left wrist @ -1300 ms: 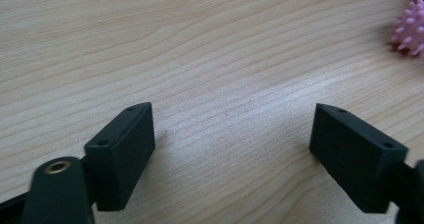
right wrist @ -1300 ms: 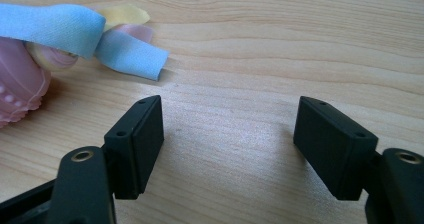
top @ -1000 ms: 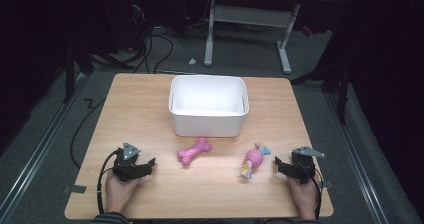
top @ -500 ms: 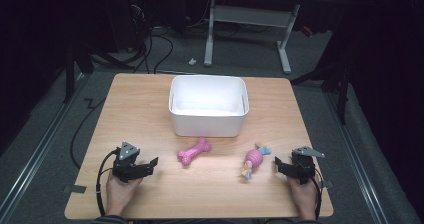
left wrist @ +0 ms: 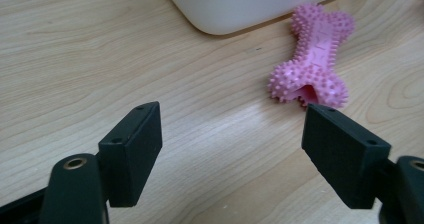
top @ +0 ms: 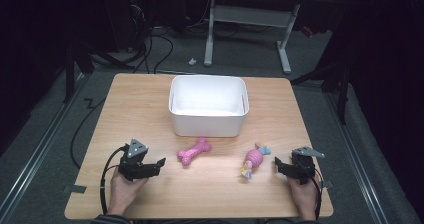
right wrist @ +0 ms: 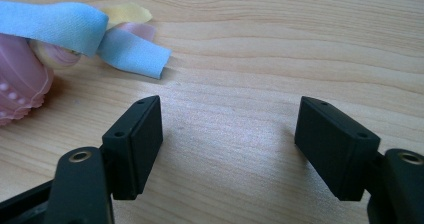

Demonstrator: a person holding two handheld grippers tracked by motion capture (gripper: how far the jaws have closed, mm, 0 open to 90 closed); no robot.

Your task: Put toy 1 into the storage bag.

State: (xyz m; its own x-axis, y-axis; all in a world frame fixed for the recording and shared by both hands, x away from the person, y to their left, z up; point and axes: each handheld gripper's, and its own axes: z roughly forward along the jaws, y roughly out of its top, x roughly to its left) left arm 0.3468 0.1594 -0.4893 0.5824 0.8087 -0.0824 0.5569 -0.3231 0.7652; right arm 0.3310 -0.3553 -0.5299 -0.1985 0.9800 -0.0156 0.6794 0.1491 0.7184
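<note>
Pink spiky bone toy point(top: 194, 151) lies on the tabletop point(top: 140, 99) in the high view, just in front of the white bin point(top: 208, 105) that sits mid-tabletop, and left of a pink ribbon-tailed toy point(top: 252, 160) lying nearer the right edge. The left tongs point(top: 161, 162) are held in a hand point(top: 124, 191) near the front-left corner, pointing toward the bone, jaws apart and grasping nothing. The right tongs point(top: 278, 165) are held near the front-right corner, just beside the ribbon-tailed toy, also spread and empty; their jaws have just been opening with nothing between them.

Left gripper view: the 2 black jaws stand wide over bare wood, the bone toy point(left wrist: 312, 61) lying beyond the right-hand jaw, close to the bin's rounded corner point(left wrist: 240, 6).

Right gripper view: both jaws are parted over bare wood, and the ribbon-tailed toy point(right wrist: 22, 79) with its blue ribbon point(right wrist: 75, 26) lies at upper left, clear of the jaws.
</note>
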